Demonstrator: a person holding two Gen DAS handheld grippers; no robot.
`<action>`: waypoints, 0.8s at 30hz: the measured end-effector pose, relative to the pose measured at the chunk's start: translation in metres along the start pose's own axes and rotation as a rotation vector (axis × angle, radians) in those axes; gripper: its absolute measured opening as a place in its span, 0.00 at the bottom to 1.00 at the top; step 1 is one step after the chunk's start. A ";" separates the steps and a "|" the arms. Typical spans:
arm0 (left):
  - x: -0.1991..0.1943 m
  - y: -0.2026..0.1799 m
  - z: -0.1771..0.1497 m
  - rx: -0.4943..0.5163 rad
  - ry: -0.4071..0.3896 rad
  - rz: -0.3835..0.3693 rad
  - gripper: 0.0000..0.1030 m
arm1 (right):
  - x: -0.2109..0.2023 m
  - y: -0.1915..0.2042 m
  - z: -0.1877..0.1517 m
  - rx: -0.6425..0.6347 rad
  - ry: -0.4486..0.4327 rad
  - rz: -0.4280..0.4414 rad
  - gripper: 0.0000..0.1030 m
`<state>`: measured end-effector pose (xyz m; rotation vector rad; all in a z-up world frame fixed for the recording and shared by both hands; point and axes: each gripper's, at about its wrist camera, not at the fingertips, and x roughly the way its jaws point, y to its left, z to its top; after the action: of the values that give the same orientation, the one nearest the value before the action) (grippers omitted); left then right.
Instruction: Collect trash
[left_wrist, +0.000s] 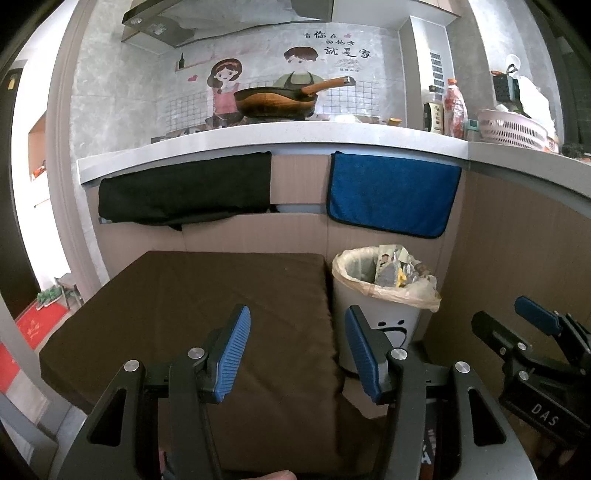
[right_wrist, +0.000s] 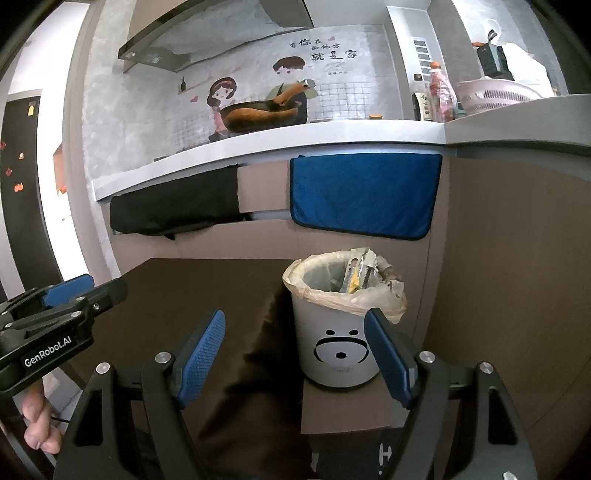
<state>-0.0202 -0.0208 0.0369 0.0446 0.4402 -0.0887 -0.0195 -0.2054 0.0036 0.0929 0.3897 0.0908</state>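
A white trash bin (left_wrist: 384, 325) with a dog face and a clear bag liner stands on a cardboard box to the right of a brown-covered table (left_wrist: 207, 299). Crumpled wrappers (left_wrist: 397, 267) fill its right side. The bin also shows in the right wrist view (right_wrist: 334, 339), with the wrappers (right_wrist: 364, 271) inside. My left gripper (left_wrist: 297, 350) is open and empty over the table's near right edge. My right gripper (right_wrist: 295, 350) is open and empty, just in front of the bin. Each gripper shows at the edge of the other's view: the right one (left_wrist: 517, 321), the left one (right_wrist: 83, 286).
A kitchen counter (left_wrist: 280, 138) runs behind, with a wok (left_wrist: 277, 99), bottles (left_wrist: 445, 109) and a pink basket (left_wrist: 511, 127). A black cloth (left_wrist: 184, 192) and a blue towel (left_wrist: 391, 194) hang from its edge. Cardboard panels (left_wrist: 517, 251) stand behind and right of the bin.
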 end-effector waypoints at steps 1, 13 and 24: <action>0.000 0.000 0.000 0.000 0.000 -0.001 0.53 | 0.000 0.000 0.000 0.001 0.000 0.000 0.73; 0.001 -0.006 -0.001 -0.002 0.002 -0.013 0.53 | 0.000 -0.004 0.002 0.008 0.000 -0.001 0.73; 0.001 -0.011 -0.002 -0.004 -0.002 -0.022 0.53 | 0.000 -0.005 0.002 0.008 -0.001 -0.003 0.73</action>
<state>-0.0213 -0.0317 0.0349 0.0356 0.4394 -0.1094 -0.0182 -0.2109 0.0049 0.1002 0.3888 0.0866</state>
